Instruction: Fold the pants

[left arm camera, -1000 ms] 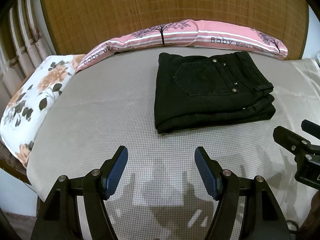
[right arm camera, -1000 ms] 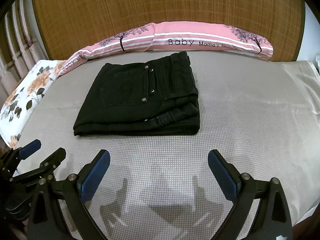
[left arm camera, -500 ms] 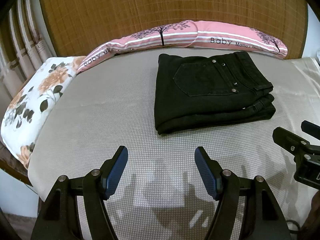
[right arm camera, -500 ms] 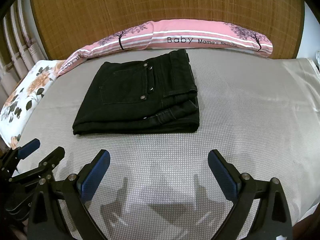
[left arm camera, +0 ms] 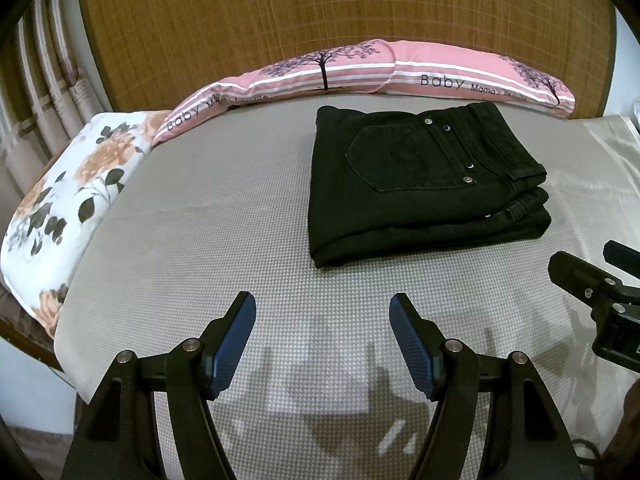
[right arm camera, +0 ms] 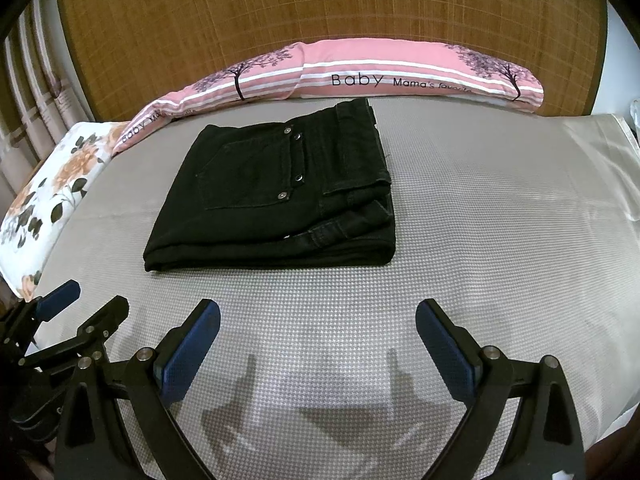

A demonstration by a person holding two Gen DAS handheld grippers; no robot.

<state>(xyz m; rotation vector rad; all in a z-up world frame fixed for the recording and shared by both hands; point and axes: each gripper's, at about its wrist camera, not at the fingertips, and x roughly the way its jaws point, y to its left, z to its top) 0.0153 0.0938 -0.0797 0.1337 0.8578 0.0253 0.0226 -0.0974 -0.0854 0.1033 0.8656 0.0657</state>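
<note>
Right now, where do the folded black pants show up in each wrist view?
Left wrist: pants lie right of centre, upper half, on the grey mat.
Right wrist: pants lie left of centre, upper half, on the same mat.
Shared landmark: the pink "Baby" pillow right behind them.
</note>
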